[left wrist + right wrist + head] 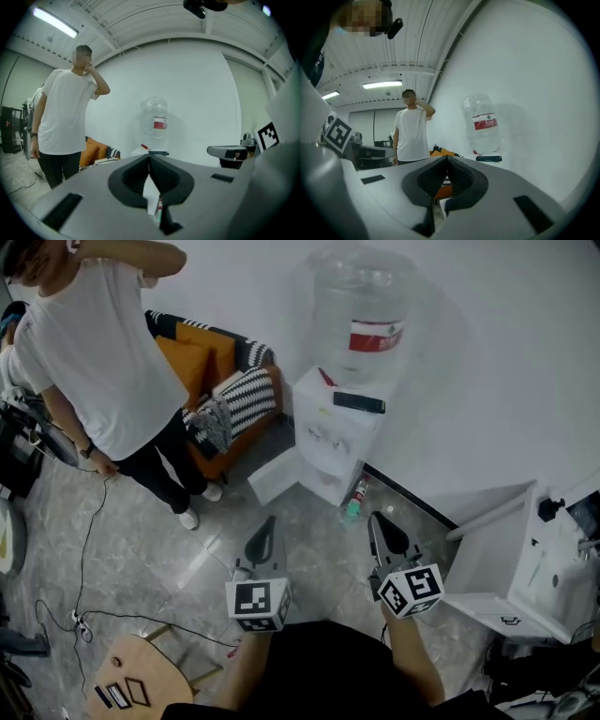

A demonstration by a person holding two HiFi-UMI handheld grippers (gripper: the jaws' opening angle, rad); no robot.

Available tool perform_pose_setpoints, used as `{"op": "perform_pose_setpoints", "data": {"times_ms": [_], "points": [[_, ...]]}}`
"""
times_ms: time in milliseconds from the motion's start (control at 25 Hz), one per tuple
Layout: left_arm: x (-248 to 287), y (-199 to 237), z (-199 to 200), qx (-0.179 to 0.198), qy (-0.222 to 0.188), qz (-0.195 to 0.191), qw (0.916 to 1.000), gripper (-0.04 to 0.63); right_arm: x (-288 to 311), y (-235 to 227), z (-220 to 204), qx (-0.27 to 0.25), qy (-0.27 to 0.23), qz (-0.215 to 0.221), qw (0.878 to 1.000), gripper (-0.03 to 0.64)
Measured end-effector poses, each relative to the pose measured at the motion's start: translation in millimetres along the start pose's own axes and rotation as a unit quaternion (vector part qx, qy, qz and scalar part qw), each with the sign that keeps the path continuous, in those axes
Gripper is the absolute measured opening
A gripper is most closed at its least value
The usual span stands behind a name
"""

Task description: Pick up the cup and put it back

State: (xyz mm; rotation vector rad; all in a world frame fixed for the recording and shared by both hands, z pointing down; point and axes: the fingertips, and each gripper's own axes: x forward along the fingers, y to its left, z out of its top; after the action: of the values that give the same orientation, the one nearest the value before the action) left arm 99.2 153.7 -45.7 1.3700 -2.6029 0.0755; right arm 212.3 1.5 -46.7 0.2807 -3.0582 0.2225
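I can read no words or numbers anywhere in these views. The big water bottle (361, 296) on the white stand (328, 442) at the far side carries a red and white label (376, 335), but its print is too small for me to make out in any view. The only other signs are the black and white square markers on the cubes of the left gripper (269, 524) and the right gripper (377, 521). They are patterns, not letters.
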Motion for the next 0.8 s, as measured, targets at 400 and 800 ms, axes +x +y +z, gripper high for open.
{"op": "perform_pose_setpoints", "data": {"times_ms": [400, 800], "points": [[111, 71, 36, 0.029, -0.015, -0.136, 0.9902, 0.012, 147, 10, 37, -0.039, 0.010, -0.042, 0.998, 0.011], [196, 113, 44, 0.037, -0.010, -0.199, 0.9792, 0.012, 231, -3, 52, -0.059, 0.015, -0.058, 0.997, 0.011]]}}
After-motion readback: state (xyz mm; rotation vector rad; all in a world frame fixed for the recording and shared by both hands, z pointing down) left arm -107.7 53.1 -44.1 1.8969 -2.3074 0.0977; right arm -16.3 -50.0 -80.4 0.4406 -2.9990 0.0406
